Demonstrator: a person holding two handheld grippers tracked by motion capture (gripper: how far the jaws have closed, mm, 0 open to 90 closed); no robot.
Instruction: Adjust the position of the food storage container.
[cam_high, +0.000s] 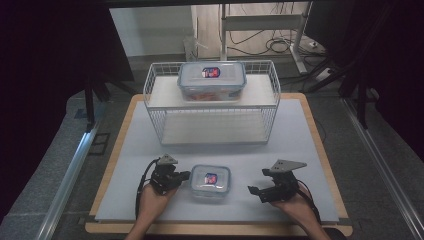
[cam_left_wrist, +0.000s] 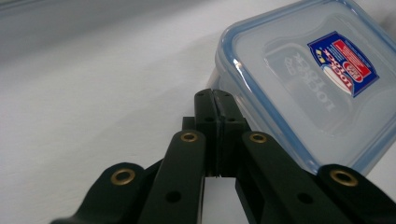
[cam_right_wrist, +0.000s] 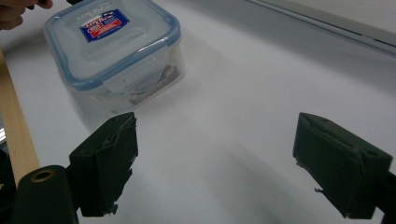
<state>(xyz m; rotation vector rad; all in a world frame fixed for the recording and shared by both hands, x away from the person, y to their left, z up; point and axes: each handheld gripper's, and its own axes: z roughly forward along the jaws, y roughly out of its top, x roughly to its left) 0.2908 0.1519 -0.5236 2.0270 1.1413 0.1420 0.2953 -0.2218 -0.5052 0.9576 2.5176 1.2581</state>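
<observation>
1. Small box (cam_high: 210, 182) sits on the counter (cam_high: 300, 150) near the front edge, between the two claws, lid clipped on, label up.
2. Left claw (cam_high: 186, 175) clenched on nothing, jaws pressed flat together; tip at the box's left side, touching or just short of it, hard to tell which. In the left gripper view the claw tip (cam_left_wrist: 214, 100) meets the blue lid rim of the box (cam_left_wrist: 303, 84) at its near corner.
3. Right claw (cam_high: 253, 191) released, jaws spread wide, nothing between them; well apart from the box's right side. In the right gripper view the box (cam_right_wrist: 114, 56) lies ahead and to the left of the gap (cam_right_wrist: 215, 158), not in line with it.
4. Key relation: box lies directly to the right of the left claw and to the left of the right claw; left claw far nearer.
5. Box nearly square, so no real long axis; sides run roughly parallel to the counter edge.
6. Likely reading: a push or steady from the left, with the right claw needing to swing leftward before closing on the box.
7. Farther back, a wire basket (cam_high: 155, 100) with a bigger box (cam_high: 212, 80) on top, clear of both claws.
</observation>
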